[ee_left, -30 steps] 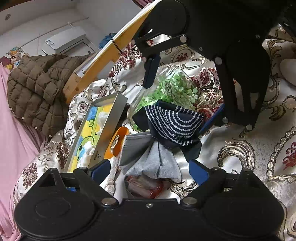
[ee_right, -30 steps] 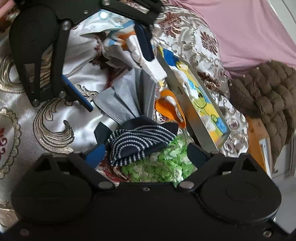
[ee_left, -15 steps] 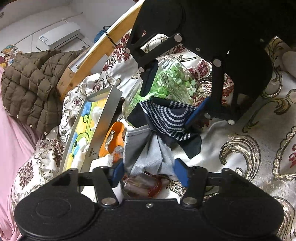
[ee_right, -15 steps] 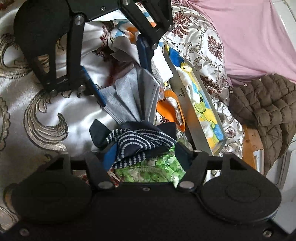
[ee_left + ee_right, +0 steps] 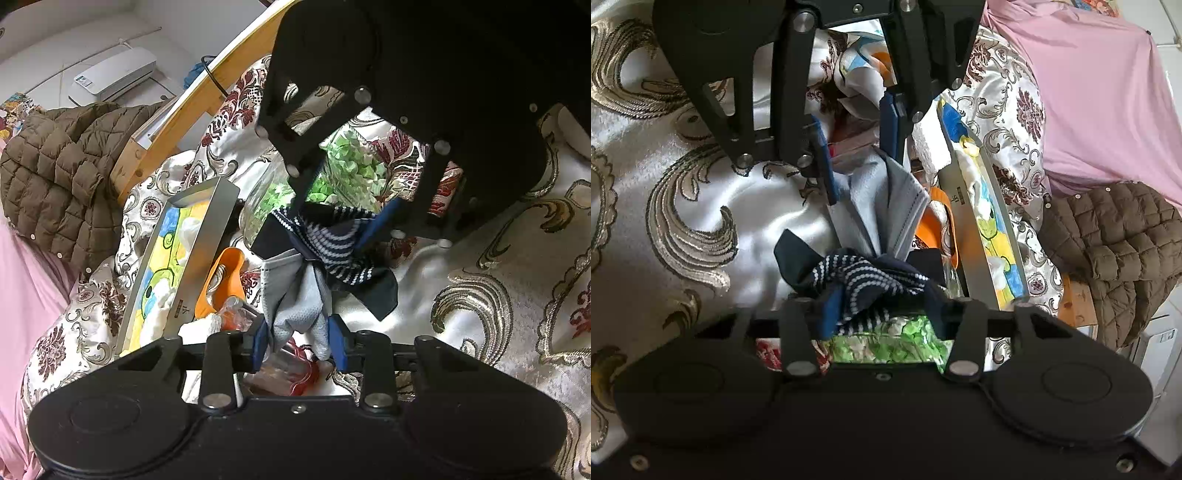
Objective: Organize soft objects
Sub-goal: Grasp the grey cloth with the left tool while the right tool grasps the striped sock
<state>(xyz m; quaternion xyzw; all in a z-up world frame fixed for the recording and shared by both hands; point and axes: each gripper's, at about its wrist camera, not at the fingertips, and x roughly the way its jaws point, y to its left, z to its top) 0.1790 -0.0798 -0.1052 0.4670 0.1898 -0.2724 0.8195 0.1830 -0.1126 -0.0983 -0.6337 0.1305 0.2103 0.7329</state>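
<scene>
On the bedspread (image 5: pixel 480 280), among the clutter near its middle:
Task's thing: a knotted pair of cloths, grey cloth (image 5: pixel 295 295) tied to a navy dotted cloth (image 5: pixel 332 243), lies between the two tools, just beside a jar of green bits (image 5: pixel 347 170) and a picture tray (image 5: pixel 184 258).
Step in hand: taking hold of both ends of the bundle, apparently to pull the knot apart.
Left gripper (image 5: pixel 297 341): jaws closing, blue pads pressing the grey end bunched between them.
Right gripper (image 5: pixel 882 314): jaws closing around the navy dotted end, which is crumpled between the pads.
Pose: the tools face each other across the bundle, both tipped downward toward the bedspread; the right gripper looks rolled to one side in the left wrist view.
Next move calls for: firm pinches on cloth alone, then a steady pull apart, judged from the knot; the jar and an orange-handled item (image 5: pixel 221 280) sit close and could be dragged.
</scene>
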